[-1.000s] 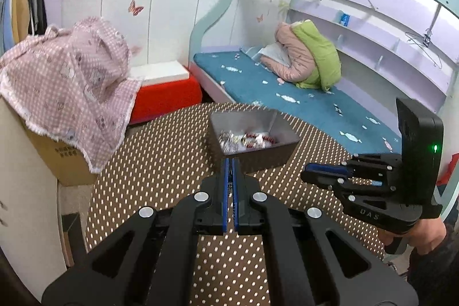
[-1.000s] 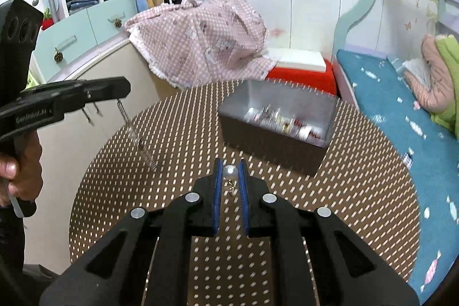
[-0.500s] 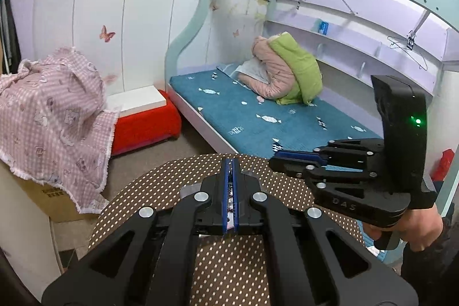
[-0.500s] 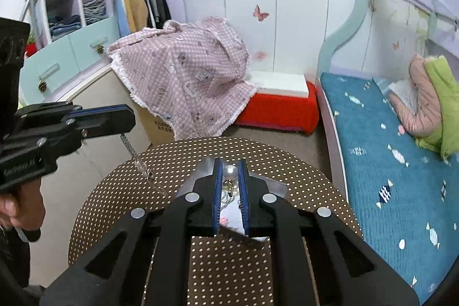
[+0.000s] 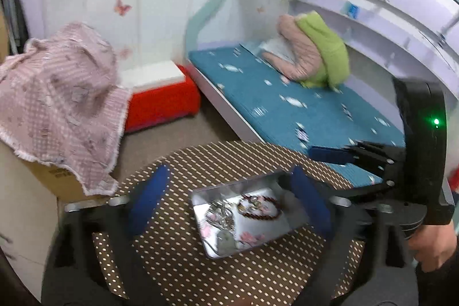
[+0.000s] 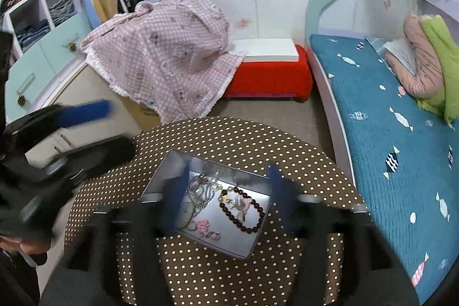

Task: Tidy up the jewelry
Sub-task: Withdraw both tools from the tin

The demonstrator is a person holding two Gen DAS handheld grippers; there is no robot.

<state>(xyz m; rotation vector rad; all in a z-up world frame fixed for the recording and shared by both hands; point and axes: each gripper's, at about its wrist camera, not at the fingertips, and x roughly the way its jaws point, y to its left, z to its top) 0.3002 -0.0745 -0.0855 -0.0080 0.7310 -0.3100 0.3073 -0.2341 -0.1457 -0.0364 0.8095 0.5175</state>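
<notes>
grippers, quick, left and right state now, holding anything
left gripper: open, holding nothing, over the tin.
right gripper: open, holding nothing, over the same tin.

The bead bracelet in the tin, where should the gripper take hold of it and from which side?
Grip the bead bracelet at its near arc, coming straight down from above: it lies flat as an open loop in the tin, whose walls block a side approach. The near arc looks clear of the chain tangle on its left.

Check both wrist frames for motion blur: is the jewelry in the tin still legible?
Left wrist view: heavy blur smears the open left gripper and the tin; its jewelry is mushy. Right wrist view: the right gripper is blurred, but the dark bead bracelet and silver chains read clearly.
</notes>
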